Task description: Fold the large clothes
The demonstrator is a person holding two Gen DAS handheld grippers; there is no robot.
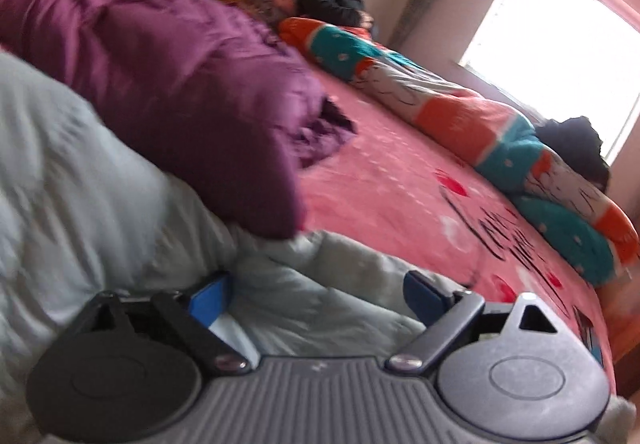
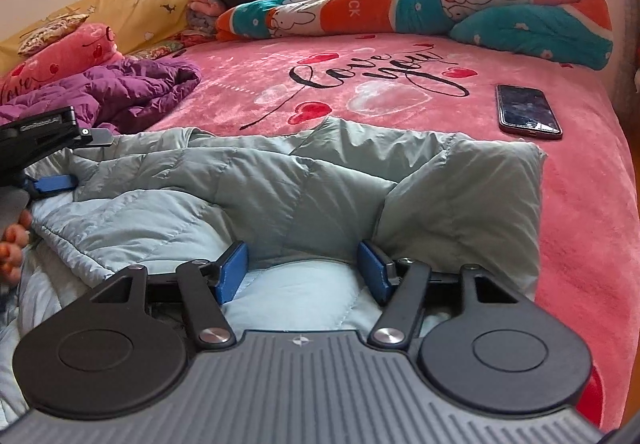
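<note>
Spreading both claws, you rest the left claw and right claw over the pale jacket on the bed, likely seeking fresh grips.

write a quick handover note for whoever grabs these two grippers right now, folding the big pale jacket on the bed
Left gripper: open, over the jacket's left side.
Right gripper: open, fabric between its pads, not pinched.
Pale blue-grey puffer jacket lies bunched at the near edge of the pink bedspread, partly folded over itself.
Purple jacket heaped beside it, unfolded.
Phone lies nearby on the right.
Left: finish and flatten the fold.
</note>
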